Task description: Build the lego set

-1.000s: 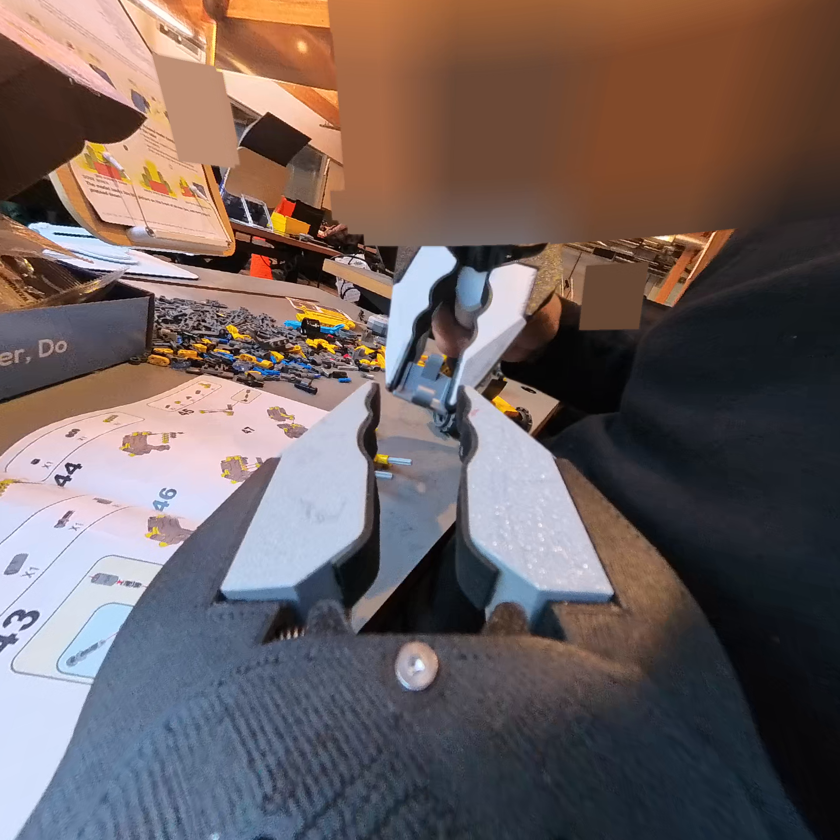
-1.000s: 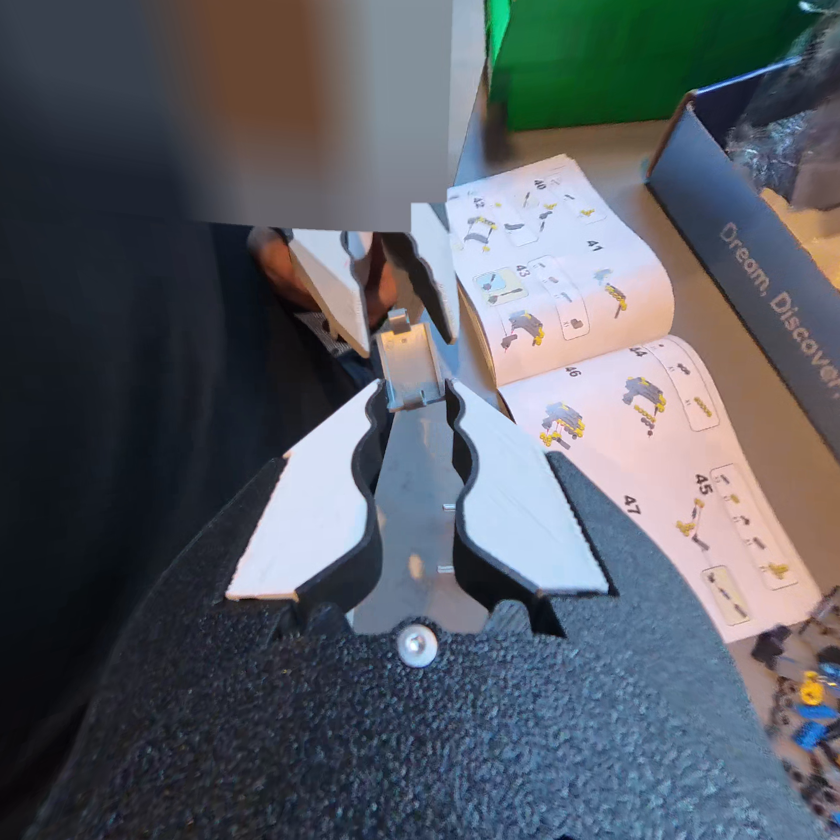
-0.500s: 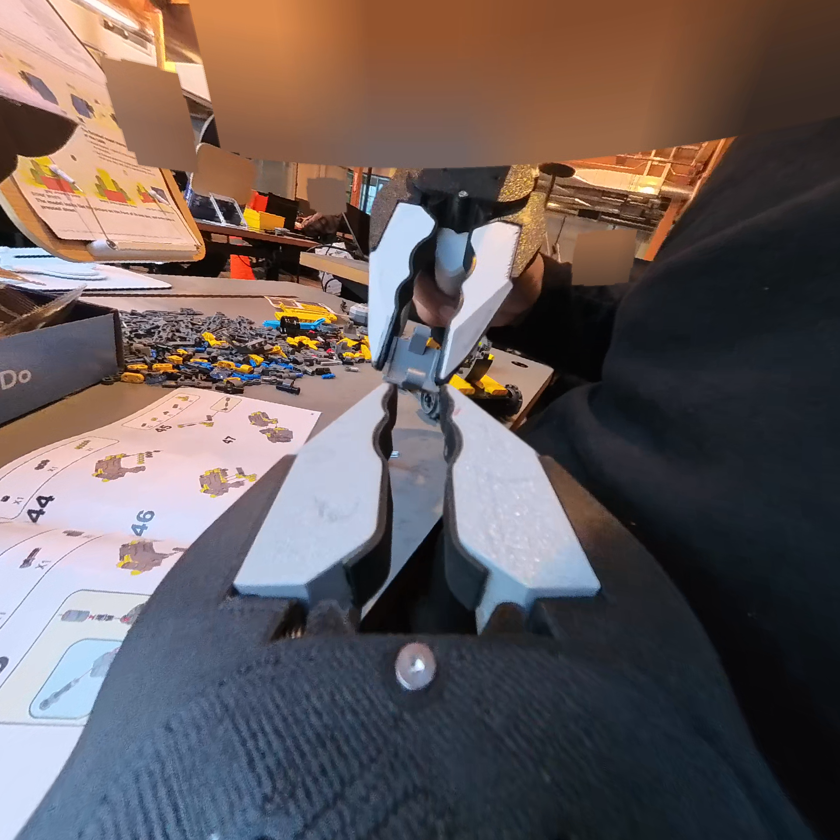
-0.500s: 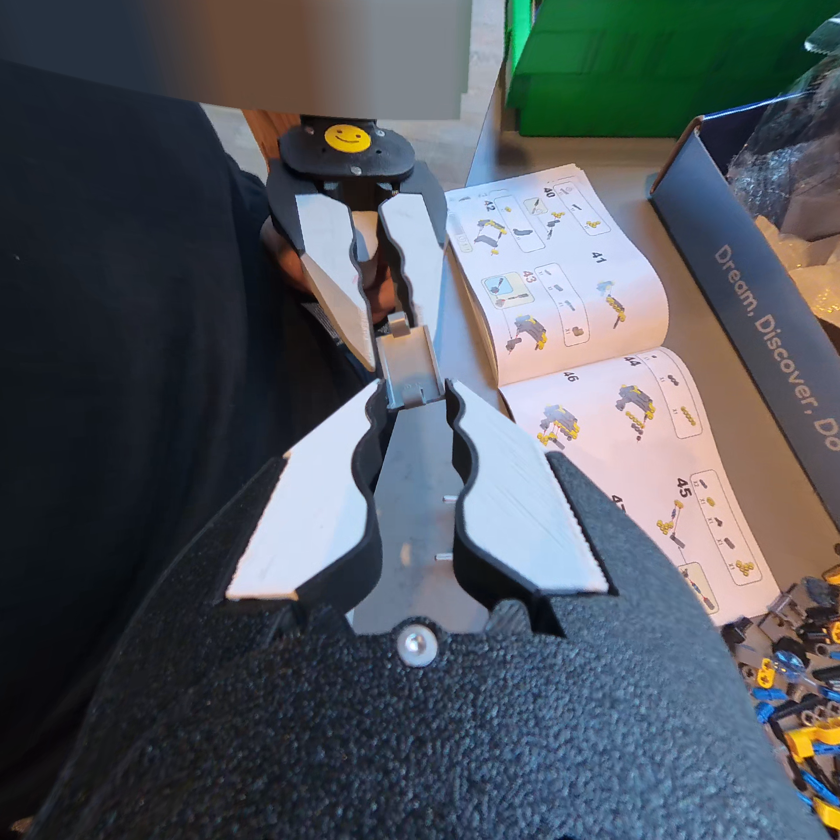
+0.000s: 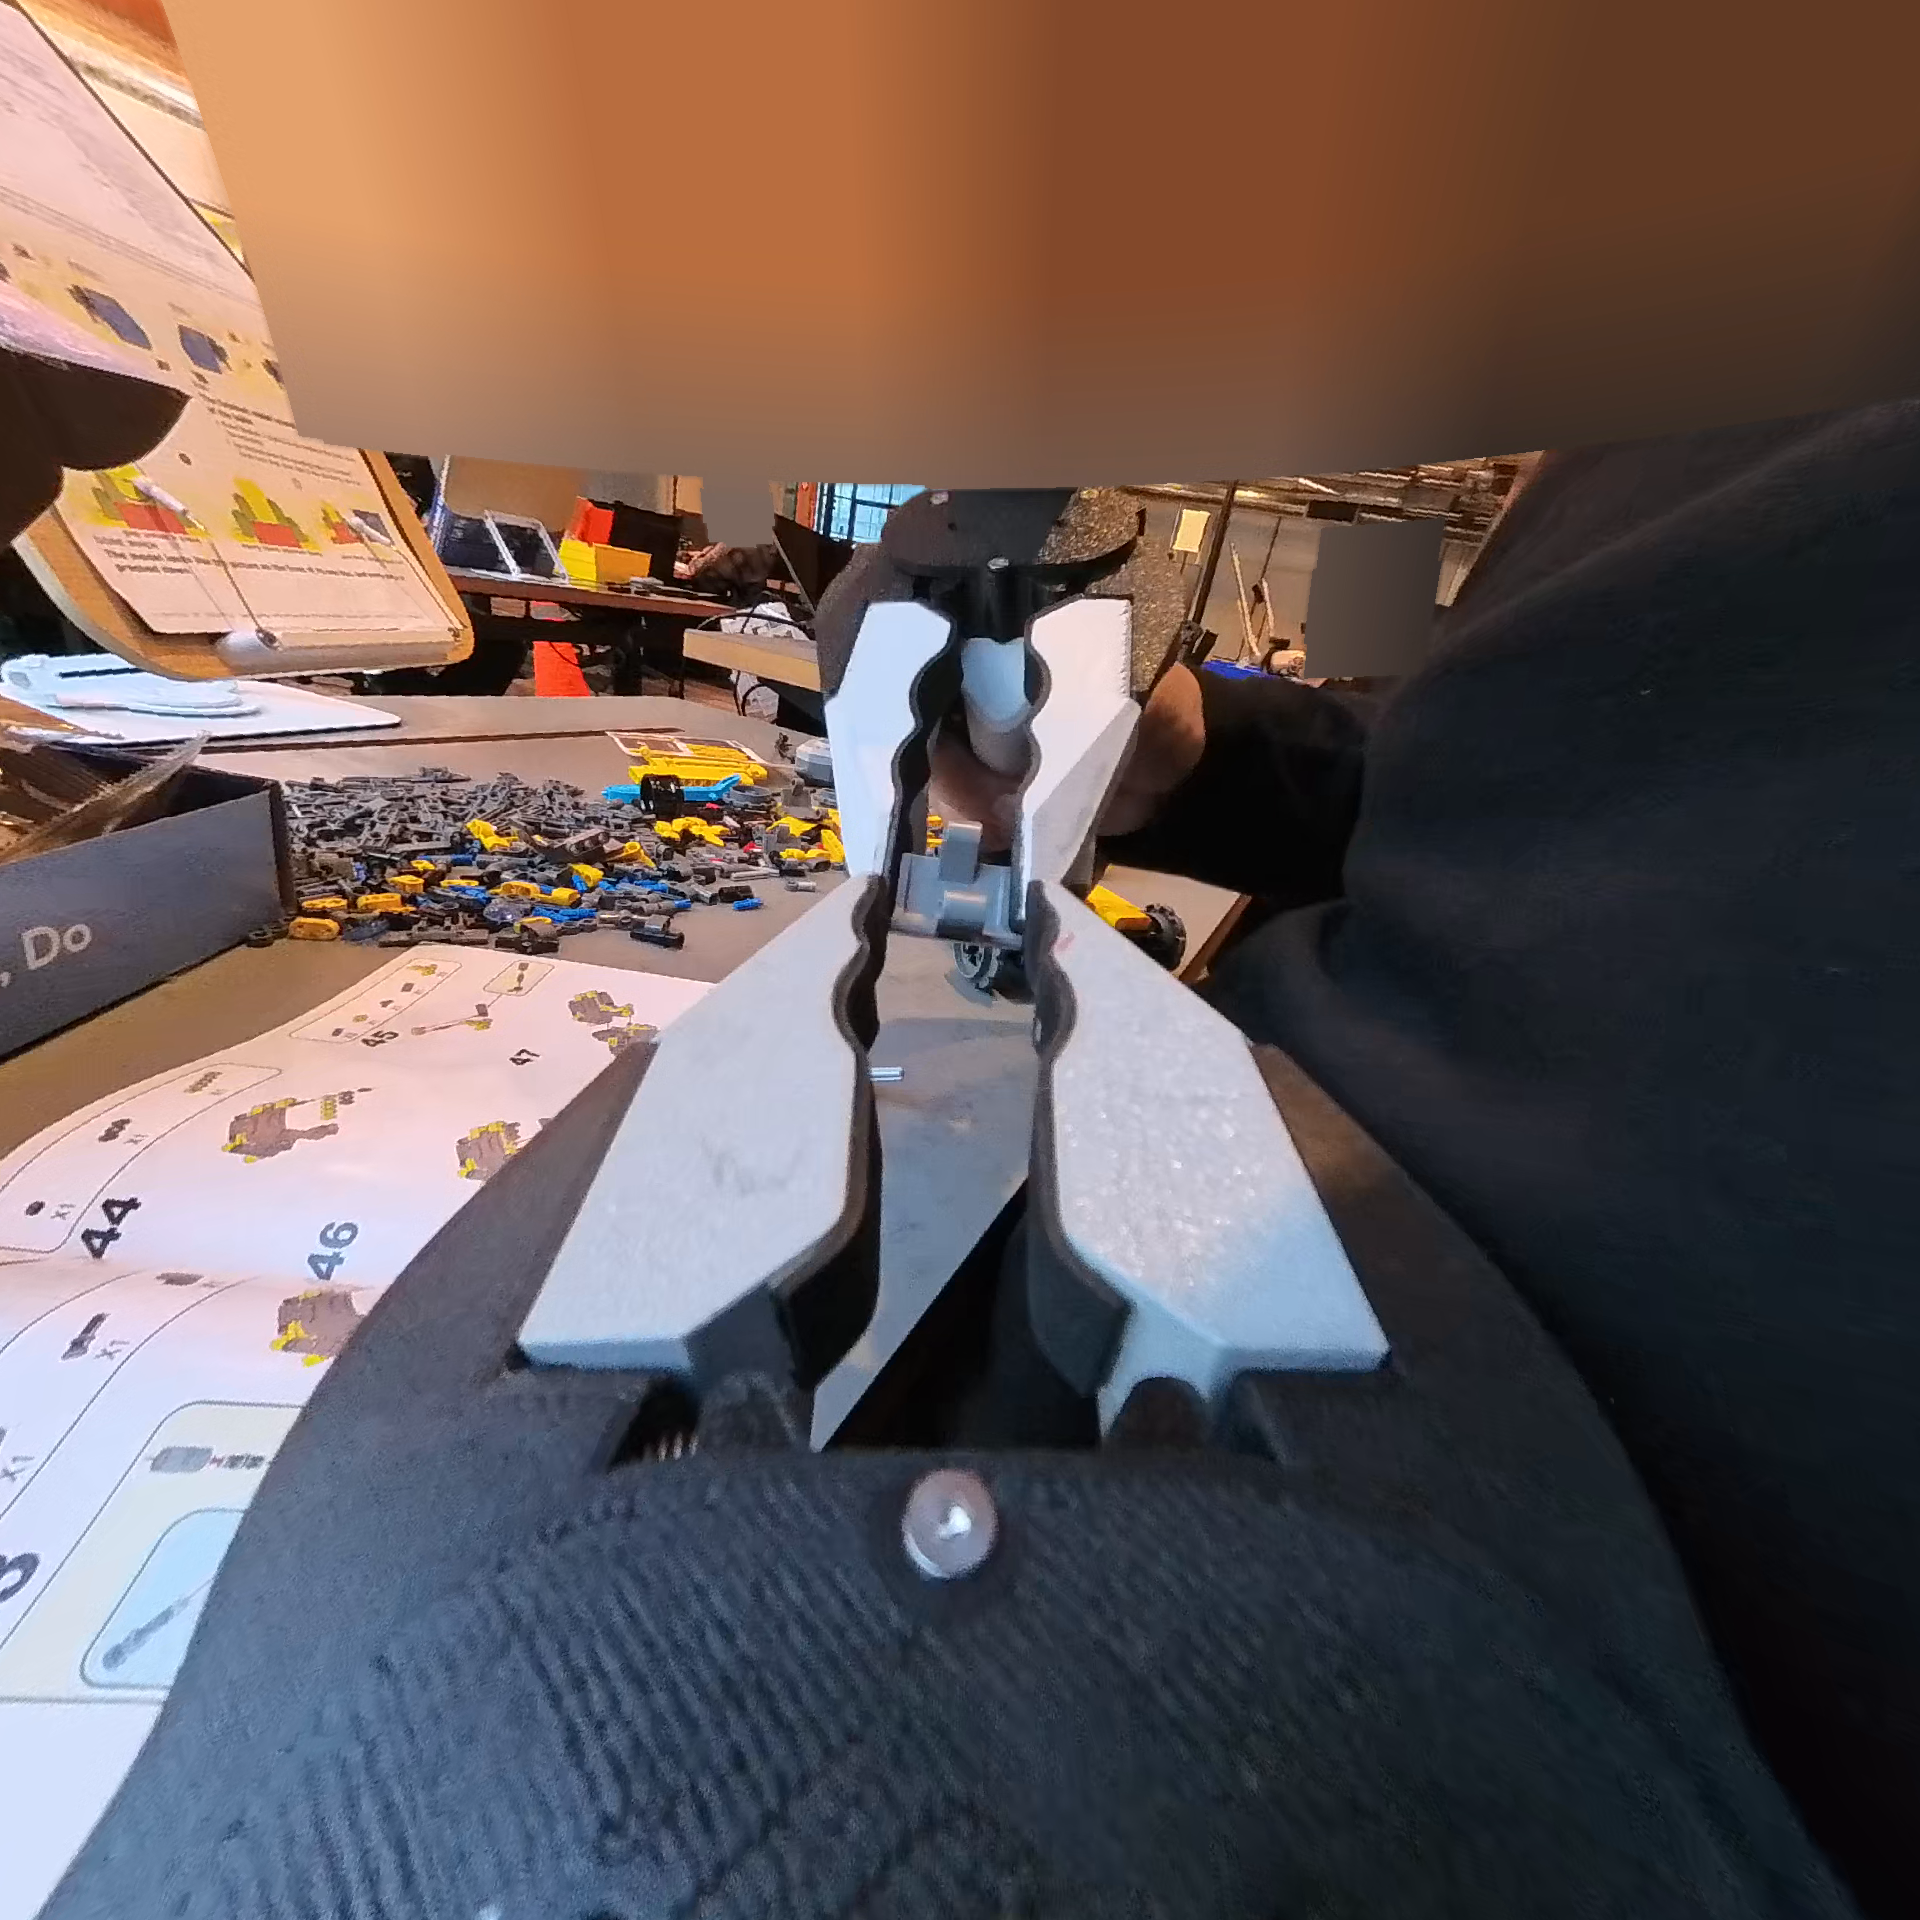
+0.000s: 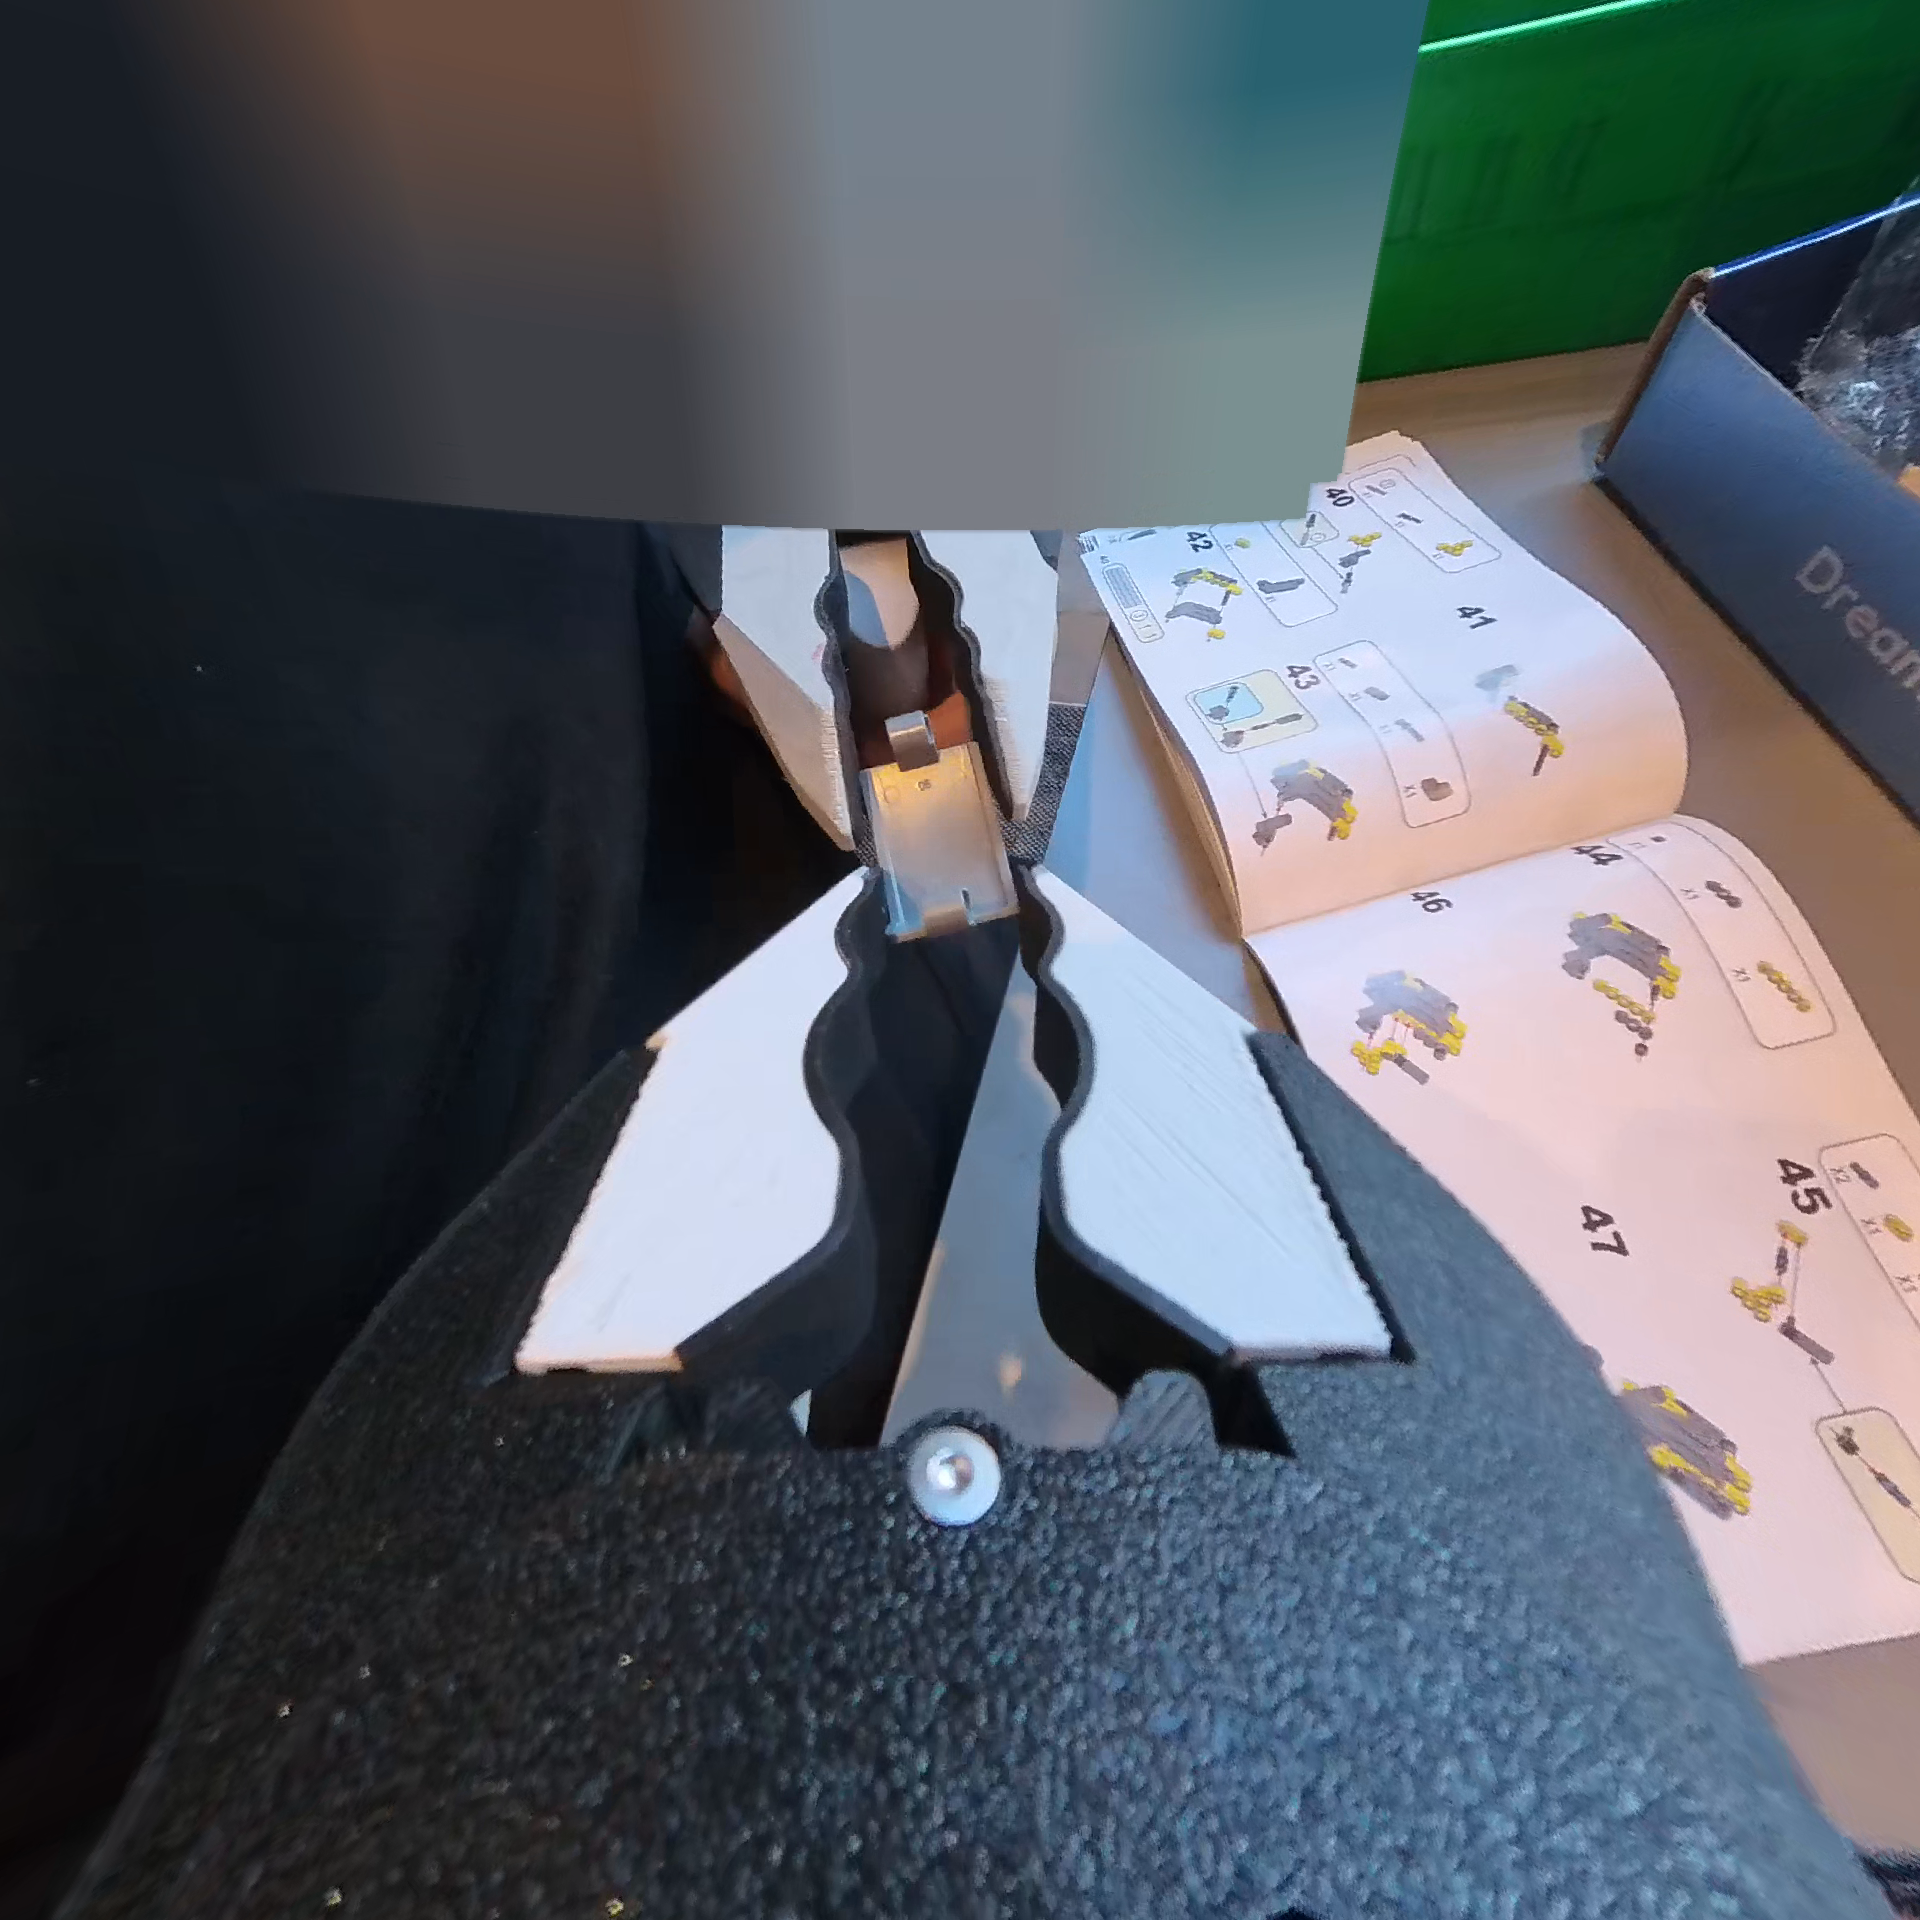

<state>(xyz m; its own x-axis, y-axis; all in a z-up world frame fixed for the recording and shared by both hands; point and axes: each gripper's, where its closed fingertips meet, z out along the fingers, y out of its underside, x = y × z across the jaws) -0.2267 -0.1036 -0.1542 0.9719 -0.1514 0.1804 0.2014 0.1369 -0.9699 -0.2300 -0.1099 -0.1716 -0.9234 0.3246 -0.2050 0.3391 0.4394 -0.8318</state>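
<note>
Steadiness matters: the grey plastic piece [image 6: 935,831], just beside the open booklet [image 6: 1455,935], is pinched at opposite ends by the narrowed left gripper [image 5: 954,899] and right gripper [image 6: 942,883], so an equal squeeze seems wise.

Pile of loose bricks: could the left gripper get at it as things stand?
Probably not: the left gripper is shut on a grey piece that the right gripper also grips. The way over the booklet to the pile looks free.
</note>
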